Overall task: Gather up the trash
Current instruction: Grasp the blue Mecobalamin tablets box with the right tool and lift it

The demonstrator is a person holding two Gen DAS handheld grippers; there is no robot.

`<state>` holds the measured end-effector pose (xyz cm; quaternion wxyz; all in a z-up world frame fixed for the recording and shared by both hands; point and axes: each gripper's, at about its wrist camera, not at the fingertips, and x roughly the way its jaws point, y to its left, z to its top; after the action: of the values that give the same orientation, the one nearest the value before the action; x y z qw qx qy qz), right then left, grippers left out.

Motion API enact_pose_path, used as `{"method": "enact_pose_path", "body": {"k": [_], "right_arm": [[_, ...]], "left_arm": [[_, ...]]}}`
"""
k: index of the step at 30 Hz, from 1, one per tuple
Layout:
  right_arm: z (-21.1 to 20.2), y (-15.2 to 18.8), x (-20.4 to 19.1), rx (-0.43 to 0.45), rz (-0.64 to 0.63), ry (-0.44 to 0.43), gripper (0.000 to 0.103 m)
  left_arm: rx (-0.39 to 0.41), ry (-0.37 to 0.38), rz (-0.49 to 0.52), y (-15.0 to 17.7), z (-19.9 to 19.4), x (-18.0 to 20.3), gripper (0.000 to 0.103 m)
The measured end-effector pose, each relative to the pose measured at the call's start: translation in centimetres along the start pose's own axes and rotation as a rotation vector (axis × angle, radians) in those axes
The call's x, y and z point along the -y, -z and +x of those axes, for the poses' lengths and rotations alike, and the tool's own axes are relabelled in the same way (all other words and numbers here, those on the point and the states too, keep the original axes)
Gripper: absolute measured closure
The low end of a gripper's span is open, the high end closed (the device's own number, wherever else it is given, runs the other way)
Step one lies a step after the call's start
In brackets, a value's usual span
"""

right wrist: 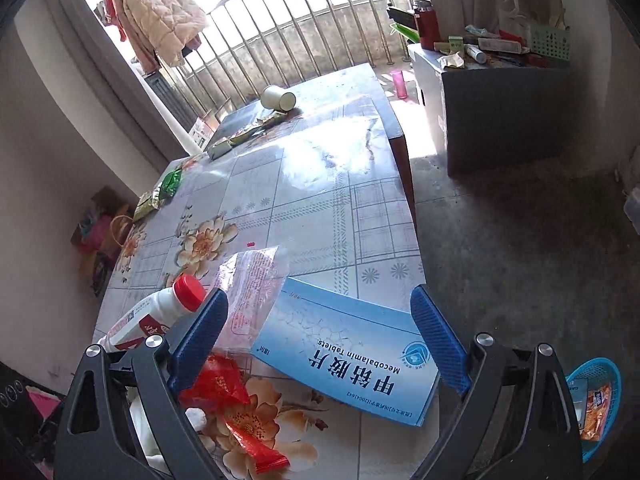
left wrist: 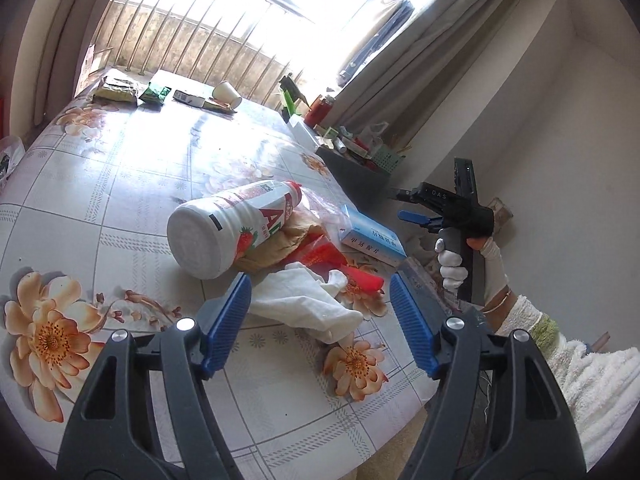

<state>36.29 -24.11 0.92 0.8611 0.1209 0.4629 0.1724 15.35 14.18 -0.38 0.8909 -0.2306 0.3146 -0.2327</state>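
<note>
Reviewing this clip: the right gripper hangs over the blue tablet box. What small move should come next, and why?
Probably lower the right gripper and close it on the blue tablet box. Its jaws stand open, the box lies flat between them on the table edge, nothing is held, and the blue basket waits on the floor beside.

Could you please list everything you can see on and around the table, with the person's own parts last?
bottle: 1, white with red cap, lying on its side in the near pile
tablet box: 1, light blue, near table edge
white cloth: 1, crumpled, front of pile
red wrapper: 1, beside the box
clear bag: 1, behind the box
paper cup: 1, tipped over, far end
basket: 1, blue, on the floor, holding packets
table: 1, floral cover
left hand-held gripper: open
right hand-held gripper: open
gloved hand: white
</note>
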Motion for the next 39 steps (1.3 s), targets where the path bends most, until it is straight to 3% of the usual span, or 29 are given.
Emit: {"method": "enact_pose_path", "body": {"k": [6,13,16,21,27,35,39], "right_arm": [[4.9,-1.7,0.1,-0.099,-0.040,0.050,0.013],[6.7,2.3,-3.3,-0.267,-0.292,0.054,0.013],[6.4,3.9,-3.9,-0.292,-0.357,0.086,0.013],[4.5,5.3,-2.1,-0.257,-0.262,0.111,0.012],[0.2,8.9,0.9,-0.133,-0.041,0.054,0.012],[-4.1,15.7,0.0,0.012,0.102,0.068,0.012],[-5.3,17.9,-0.5,0.059,0.219,0.021,0.012]], "left_arm": [[-0.052,0.077,0.001,0.7,1.6,0.3,0.035],[-0.080,0.100,0.004,1.6,2.3,0.5,0.035],[-0.088,0.105,-0.006,1.6,2.5,0.6,0.035],[-0.081,0.108,0.006,1.8,1.9,1.1,0.035],[-0.092,0.115,0.007,2.4,1.4,1.6,0.035],[-0.121,0.147,0.020,3.3,1.5,3.3,0.035],[-0.139,0.148,0.034,3.9,1.5,4.3,0.035]]}}
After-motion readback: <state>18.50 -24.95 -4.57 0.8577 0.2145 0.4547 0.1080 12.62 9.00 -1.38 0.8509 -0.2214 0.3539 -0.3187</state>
